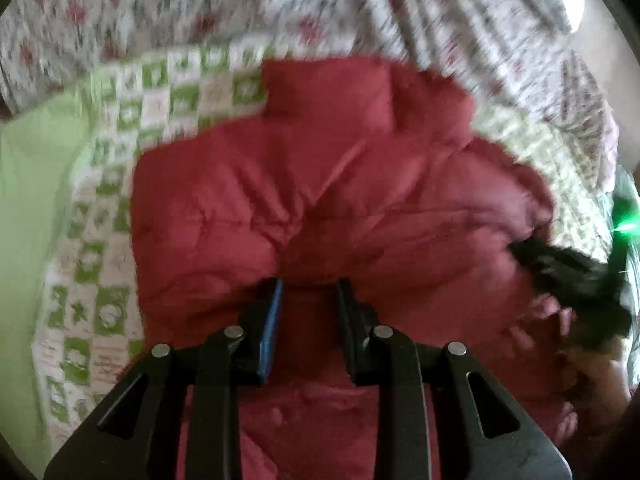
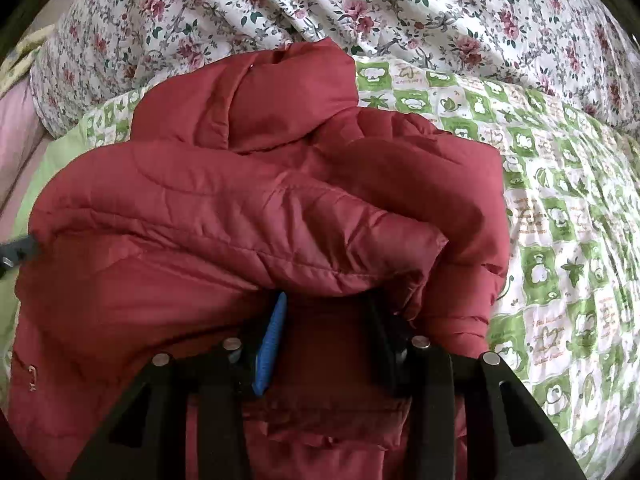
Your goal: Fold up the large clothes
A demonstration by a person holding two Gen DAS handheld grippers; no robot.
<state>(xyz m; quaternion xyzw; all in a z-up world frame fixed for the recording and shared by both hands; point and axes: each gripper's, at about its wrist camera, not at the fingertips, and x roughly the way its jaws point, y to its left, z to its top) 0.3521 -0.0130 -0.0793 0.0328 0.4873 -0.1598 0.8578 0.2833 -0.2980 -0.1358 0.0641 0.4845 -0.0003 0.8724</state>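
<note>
Our left claw (image 1: 308, 286) grips a fold of the red padded jacket (image 1: 320, 184), fabric bunched between its fingers. Our right claw (image 2: 326, 304) stands parted, its tips tucked under a jacket fold. The jacket lies heaped on the bed's green-checked quilt (image 2: 560, 208), with a floral duvet (image 2: 360, 4) rumpled along the far edge.

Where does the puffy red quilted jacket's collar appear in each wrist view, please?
Left wrist: the puffy red quilted jacket's collar sits upper centre.
Right wrist: the collar sits upper centre, slightly left.
Shared landmark: the green-and-white checked quilt underneath.
</note>
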